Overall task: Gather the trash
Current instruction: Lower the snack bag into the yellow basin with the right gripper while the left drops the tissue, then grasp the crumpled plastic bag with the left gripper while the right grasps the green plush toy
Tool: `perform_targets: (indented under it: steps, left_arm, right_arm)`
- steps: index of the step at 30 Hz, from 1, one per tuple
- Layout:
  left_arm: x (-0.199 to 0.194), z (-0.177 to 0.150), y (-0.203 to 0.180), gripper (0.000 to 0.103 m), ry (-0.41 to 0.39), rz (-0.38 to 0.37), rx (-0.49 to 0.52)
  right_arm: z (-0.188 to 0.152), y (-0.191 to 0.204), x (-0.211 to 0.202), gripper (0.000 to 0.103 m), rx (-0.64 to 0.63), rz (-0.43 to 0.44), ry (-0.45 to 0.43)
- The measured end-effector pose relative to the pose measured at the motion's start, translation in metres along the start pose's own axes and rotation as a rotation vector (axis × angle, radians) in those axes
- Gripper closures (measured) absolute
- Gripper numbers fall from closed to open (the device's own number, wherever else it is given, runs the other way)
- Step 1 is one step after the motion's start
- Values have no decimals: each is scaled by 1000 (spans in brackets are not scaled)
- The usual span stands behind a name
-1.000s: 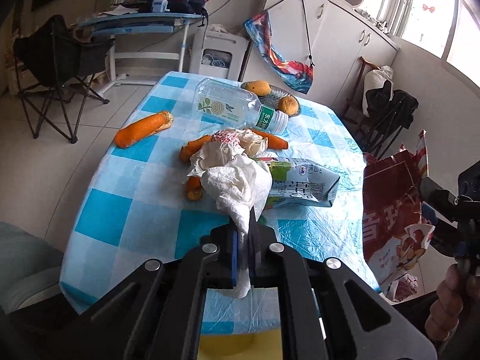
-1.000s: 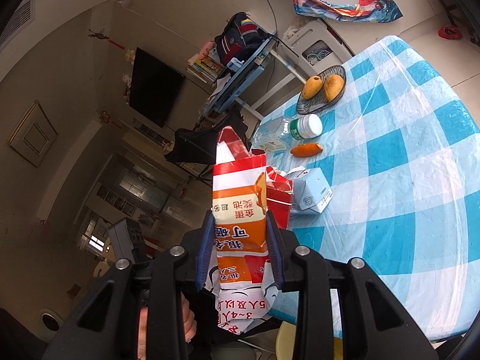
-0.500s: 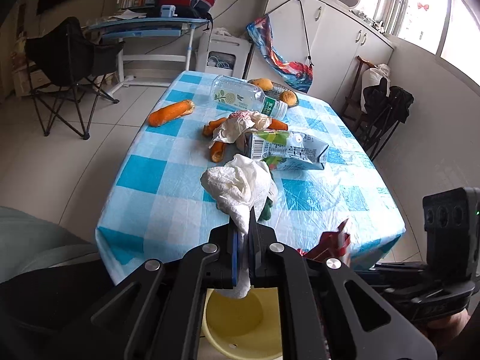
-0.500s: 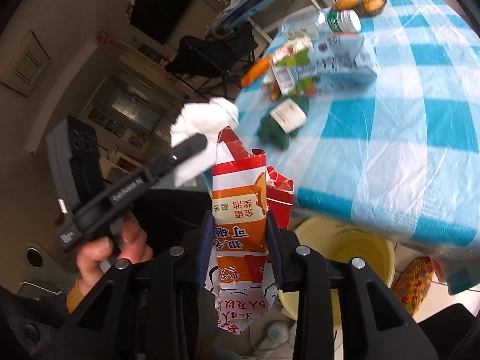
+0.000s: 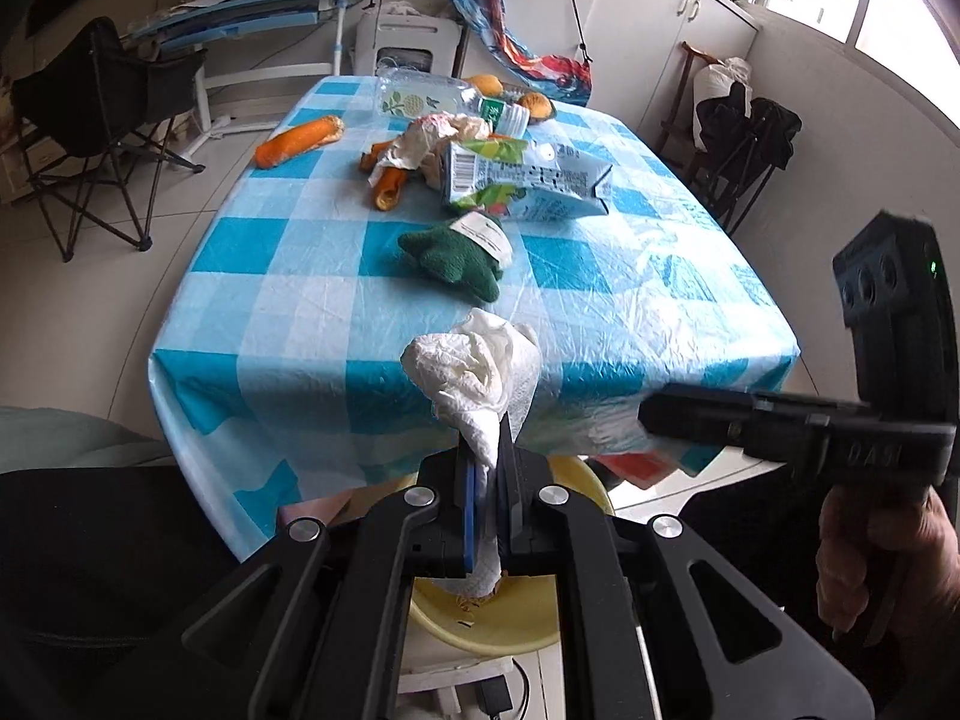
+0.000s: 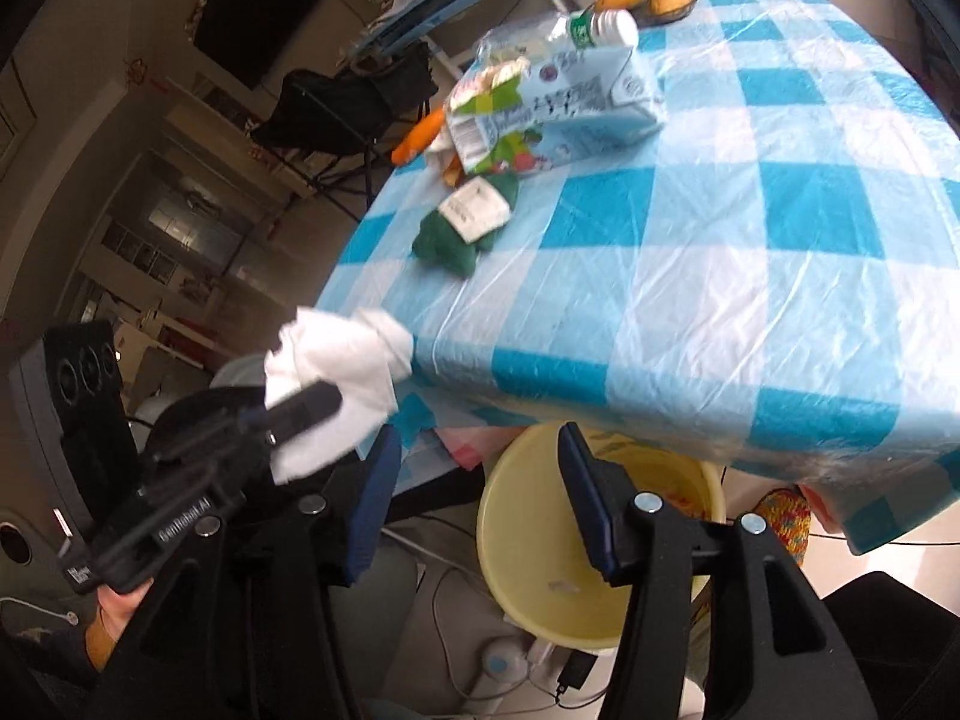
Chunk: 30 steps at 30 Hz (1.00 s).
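beside the checked table (image 5: 312, 276), left gripper (image 5: 489, 474) clamps tissue (image 5: 474, 360); right gripper (image 6: 480, 474) gapes, empty.

On the table (image 5: 300, 276): soft toy (image 5: 453, 255) nearest the front edge, carton (image 5: 528, 183) behind it, bottle (image 5: 444, 99) farther back. Under that edge, bucket (image 6: 528, 540).

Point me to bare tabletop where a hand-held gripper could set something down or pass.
Free: the near strip of the table between its front edge and the green plush toy, and the whole right side beside the milk carton. Crowded: the far centre, where carton, water bottle, carrots and crumpled wrappers cluster.
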<state>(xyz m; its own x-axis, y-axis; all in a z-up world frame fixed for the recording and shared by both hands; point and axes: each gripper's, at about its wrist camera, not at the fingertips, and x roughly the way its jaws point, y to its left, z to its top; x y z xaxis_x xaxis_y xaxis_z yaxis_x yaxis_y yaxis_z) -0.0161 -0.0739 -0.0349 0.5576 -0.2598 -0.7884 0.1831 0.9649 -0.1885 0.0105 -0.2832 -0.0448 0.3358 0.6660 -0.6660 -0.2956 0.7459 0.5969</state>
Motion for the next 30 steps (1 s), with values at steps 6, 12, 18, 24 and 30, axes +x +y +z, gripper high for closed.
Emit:
perform_targets:
  steps: [6,12,18,24,30]
  left_arm:
    - [14,-12,-14,97,104,-26,74]
    - [22,-22,-31,53,178,-24,168]
    - [8,-11,-21,48,100,26,145]
    - [-21,20,22,32,-98,99,-66]
    - [-27,45,46,31,-163,140,-150]
  right_arm:
    - [1,-9,-14,49,51,-3,-122]
    - [10,-10,-16,49,88,-8,-163]
    - [12,-9,-20,49,82,-18,-170]
    - [14,4,-10,49,13,-51,-180]
    - [22,23,16,49,-55,-63,-157]
